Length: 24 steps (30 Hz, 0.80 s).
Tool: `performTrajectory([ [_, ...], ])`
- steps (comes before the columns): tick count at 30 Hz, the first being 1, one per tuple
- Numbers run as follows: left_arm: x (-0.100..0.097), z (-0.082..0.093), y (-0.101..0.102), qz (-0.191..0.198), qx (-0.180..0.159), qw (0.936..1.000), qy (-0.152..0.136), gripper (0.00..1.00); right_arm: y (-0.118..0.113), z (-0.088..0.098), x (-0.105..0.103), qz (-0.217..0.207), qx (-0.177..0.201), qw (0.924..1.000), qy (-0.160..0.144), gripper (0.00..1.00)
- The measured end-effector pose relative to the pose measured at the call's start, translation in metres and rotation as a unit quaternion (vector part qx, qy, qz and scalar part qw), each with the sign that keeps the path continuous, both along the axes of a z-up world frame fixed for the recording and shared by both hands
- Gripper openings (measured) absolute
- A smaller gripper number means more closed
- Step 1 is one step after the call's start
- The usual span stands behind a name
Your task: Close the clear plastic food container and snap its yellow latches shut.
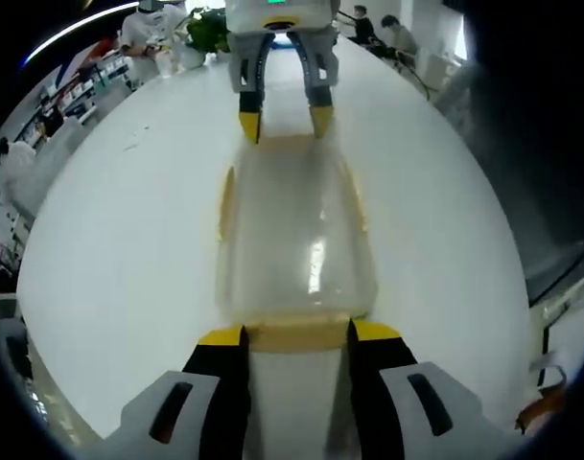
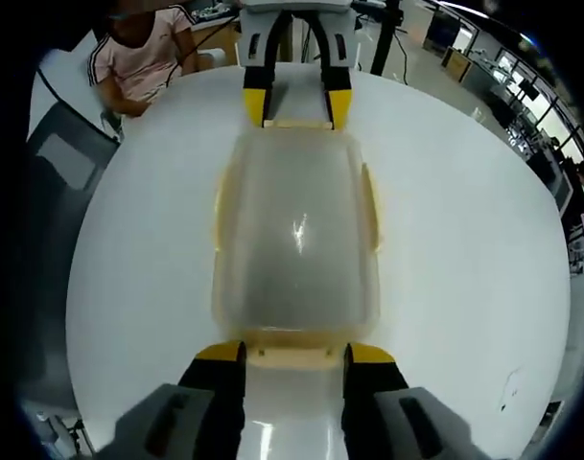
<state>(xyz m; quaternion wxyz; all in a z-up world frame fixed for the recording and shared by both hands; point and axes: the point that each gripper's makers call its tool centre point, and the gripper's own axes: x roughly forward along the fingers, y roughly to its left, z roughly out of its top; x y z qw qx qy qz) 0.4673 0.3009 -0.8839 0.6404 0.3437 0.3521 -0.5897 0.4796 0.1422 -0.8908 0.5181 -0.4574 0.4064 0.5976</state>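
While the big white desk (image 1: 109, 249) takes most of the space in both views, the clear plastic container (image 1: 296, 240) lies in the middle of it, with its lid on top. It is long, with rounded corners, and light reflects on the lid.

At the left gripper view, the left tool (image 1: 296, 337) rises from the bottom and its two yellow-tipped jaws stand apart, one at each side of the yellow latch (image 1: 296, 333) on the near short end of the container. The jaws are near this latch, but I cannot tell if they touch it. They do not hold anything. At the far short end, the right tool (image 1: 285, 120) comes down from the top of the view, also with the jaws apart, and its tips are just beside the container edge.

At the right gripper view it is the same from the other side: the right tool (image 2: 293, 356) is spread around the near end latch (image 2: 293, 356), and the left tool (image 2: 296, 107) stands at the far end, jaws apart.

Thin yellow latches (image 2: 372, 216) also run along the two long sides.

A person in a pink shirt (image 2: 143, 53) sits behind the desk.
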Motion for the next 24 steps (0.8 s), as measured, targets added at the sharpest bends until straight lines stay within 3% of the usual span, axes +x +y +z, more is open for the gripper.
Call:
performTrajectory([
  [6, 0.0, 0.002, -0.001, 0.021, -0.019, 0.9996, 0.002, 0.35, -0.001, 0.0, 0.001, 0.0, -0.004, 1.0, -0.001, 0.35],
  [14, 0.005, 0.004, -0.001, 0.034, -0.002, 0.9994, 0.003, 0.35, -0.001, 0.005, 0.008, -0.003, 0.002, 1.0, 0.004, 0.36],
  [20, 0.007, 0.017, -0.003, 0.047, 0.004, 0.9989, 0.005, 0.35, -0.003, 0.022, 0.011, 0.006, 0.009, 0.9999, -0.007, 0.36],
  [24, 0.004, 0.027, -0.004, 0.046, 0.027, 0.9986, 0.003, 0.35, -0.003, 0.041, 0.008, 0.007, 0.03, 0.9995, 0.0, 0.36],
])
